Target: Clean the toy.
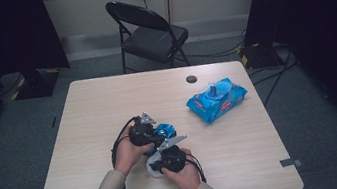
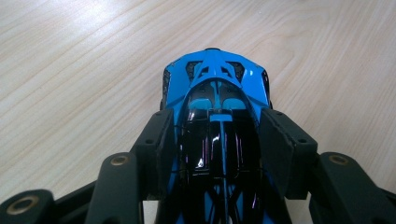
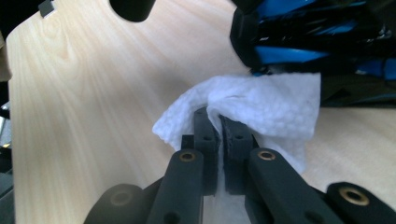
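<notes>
A person at a wooden table (image 1: 89, 116) cleans one blue toy car (image 2: 217, 88). The left gripper (image 2: 217, 140) clamps the car's sides between half-closed jaws, apparently steadying it near the table's front edge. The right gripper (image 3: 219, 128), jaws pinched shut on one white wipe (image 3: 261, 105), presses it against the car's side for rubbing. One blue wipe pack (image 1: 216, 98) lies well apart, farther back.

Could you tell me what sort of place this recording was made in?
Probably a recording room or lab: a bare wooden table, a folding chair by a plain wall, black curtains at both sides, and cables across the carpet.
</notes>
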Motion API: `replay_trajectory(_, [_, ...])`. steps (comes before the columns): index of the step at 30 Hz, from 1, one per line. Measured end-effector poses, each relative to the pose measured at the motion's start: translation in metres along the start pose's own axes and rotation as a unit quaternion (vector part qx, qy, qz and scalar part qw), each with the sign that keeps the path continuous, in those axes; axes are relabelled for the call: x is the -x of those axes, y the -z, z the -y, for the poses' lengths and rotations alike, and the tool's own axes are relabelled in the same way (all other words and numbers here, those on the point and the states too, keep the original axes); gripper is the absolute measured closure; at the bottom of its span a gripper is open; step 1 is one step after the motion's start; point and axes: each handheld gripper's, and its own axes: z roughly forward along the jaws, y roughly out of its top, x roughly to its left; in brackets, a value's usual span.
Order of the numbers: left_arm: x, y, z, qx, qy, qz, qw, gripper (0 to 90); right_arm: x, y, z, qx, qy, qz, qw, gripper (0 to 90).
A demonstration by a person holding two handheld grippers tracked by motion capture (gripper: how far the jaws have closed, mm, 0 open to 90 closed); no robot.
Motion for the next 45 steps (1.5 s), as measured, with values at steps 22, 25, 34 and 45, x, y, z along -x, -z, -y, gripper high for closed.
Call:
replay_trajectory(22, [0.0,0.0,0.0,-0.001,0.004,0.0,1.0,46.9,0.058,0.056,-0.001,0.055,-0.069,0.105,0.9906,86.9])
replay_trajectory(25, [0.0,0.0,0.0,-0.002,0.005,-0.001,1.0,46.9,0.072,0.056,-0.005,0.053,-0.081,0.119,0.9882,86.8])
replay_trajectory(34, [-0.001,0.0,0.0,0.0,0.008,0.004,1.0,46.9,0.097,0.049,-0.012,0.038,-0.095,0.171,0.9798,86.7])
replay_trajectory(45, [-0.001,0.0,0.001,0.001,0.007,0.003,1.0,46.9,0.087,0.036,-0.014,0.019,-0.068,0.164,0.9839,86.5])
